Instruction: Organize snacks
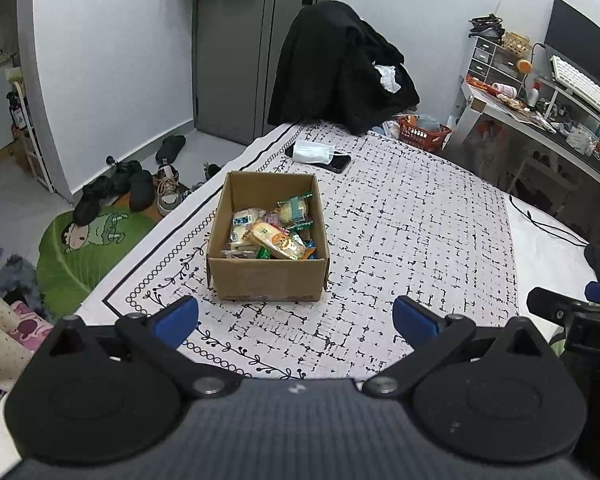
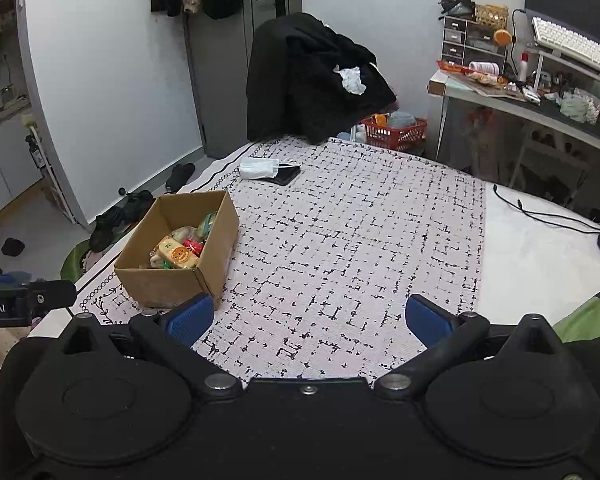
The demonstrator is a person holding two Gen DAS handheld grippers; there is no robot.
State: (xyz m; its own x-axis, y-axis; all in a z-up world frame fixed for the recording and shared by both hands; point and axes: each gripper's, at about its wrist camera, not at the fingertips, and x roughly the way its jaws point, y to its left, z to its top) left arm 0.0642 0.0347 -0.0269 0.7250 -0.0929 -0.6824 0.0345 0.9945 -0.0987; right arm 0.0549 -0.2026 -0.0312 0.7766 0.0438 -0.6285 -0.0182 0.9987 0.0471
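While both tools hover above the patterned cloth [image 1: 400, 216], the left gripper [image 1: 296, 322] stands wide and empty, as does the right gripper [image 2: 308, 320]. The box [image 1: 268, 280] sits at 12 o'clock of the left gripper, at 10 o'clock of the right. Snacks [image 1: 270, 232] lie inside it. A mask [image 1: 314, 152] and phone [image 1: 338, 163] lie at 12 o'clock beyond the box.

face mask [image 1: 313, 151] lying partly on phone [image 1: 337, 163]; black coat [image 1: 340, 68] over chair; red basket [image 1: 424, 133] beside desk [image 1: 540, 120]
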